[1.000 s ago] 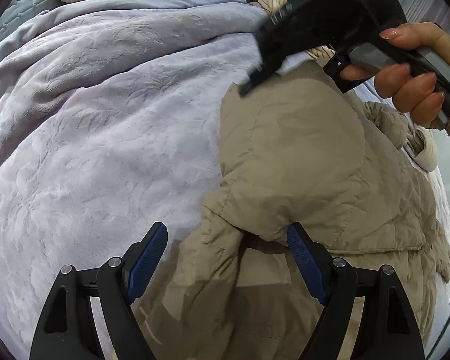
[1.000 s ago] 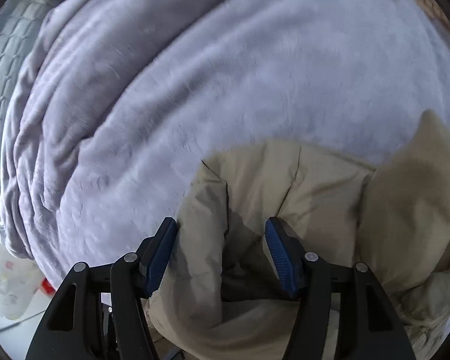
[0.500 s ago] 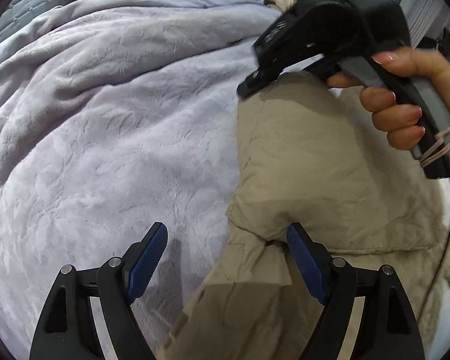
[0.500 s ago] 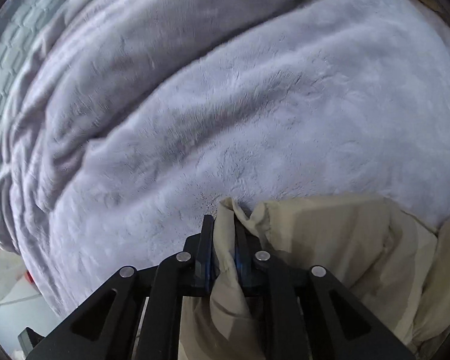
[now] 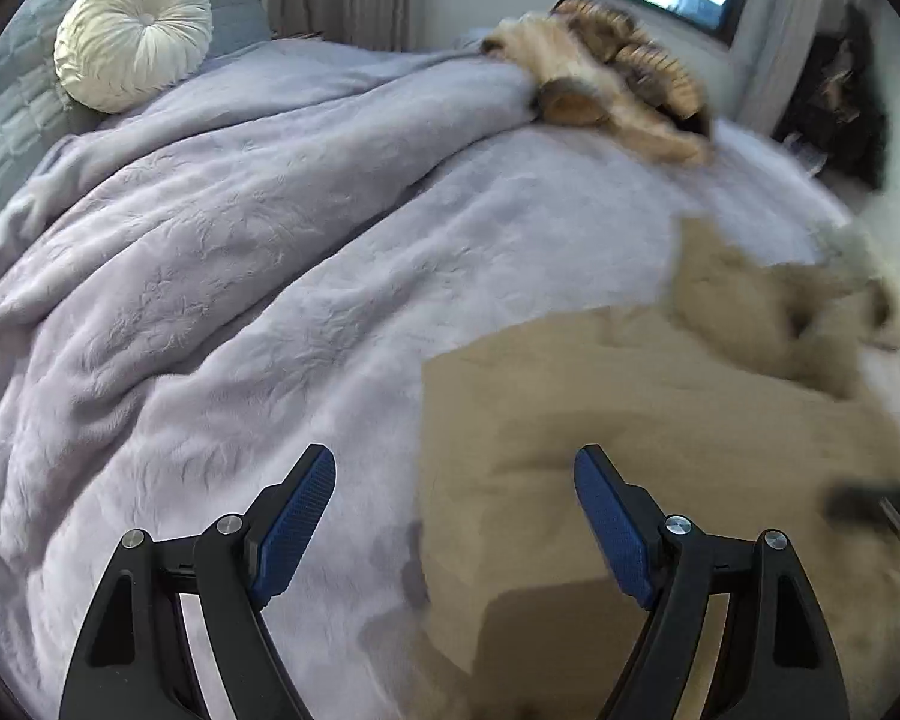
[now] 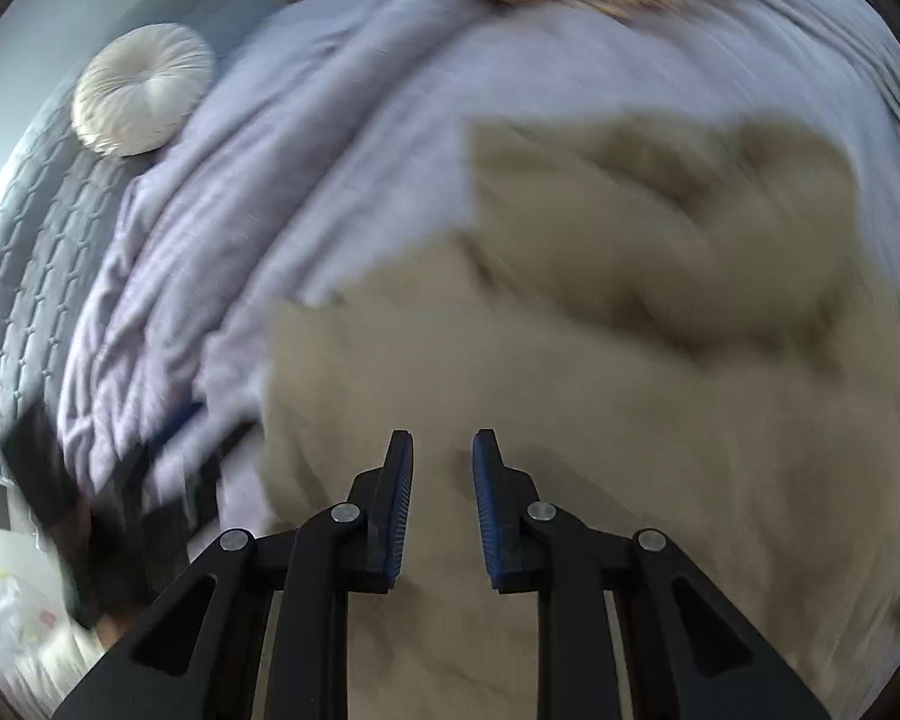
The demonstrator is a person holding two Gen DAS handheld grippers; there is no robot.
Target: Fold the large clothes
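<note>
Left hand-held gripper [image 5: 453, 516]: jaws spread wide, nothing between them; it hangs over the near left edge of the coat.
Right hand-held gripper [image 6: 443, 504]: jaws parted a little, a clear gap, gripping nothing, poised above the coat.
Coat [image 5: 660, 450]: beige and padded, spread on the bed [image 5: 240, 252] over the lilac blanket, its bulk toward the right side.
Handling: looks soft, puffy and light for its size; I'd judge the smooth shell slippery, so a thin pinch may slide off.
Where to grip: best bet is a hem, a corner or a sleeve end, with a thick fold between the pads.
Hard to read: both views are motion-blurred; the sleeves, collar and lumpy far end [image 6: 690, 210] can't be told apart.
Cut off: the coat's near edge runs under both grippers and out of view.
Far side: a tan furry heap [image 5: 606, 72] near the window, too smeared to identify.
</note>
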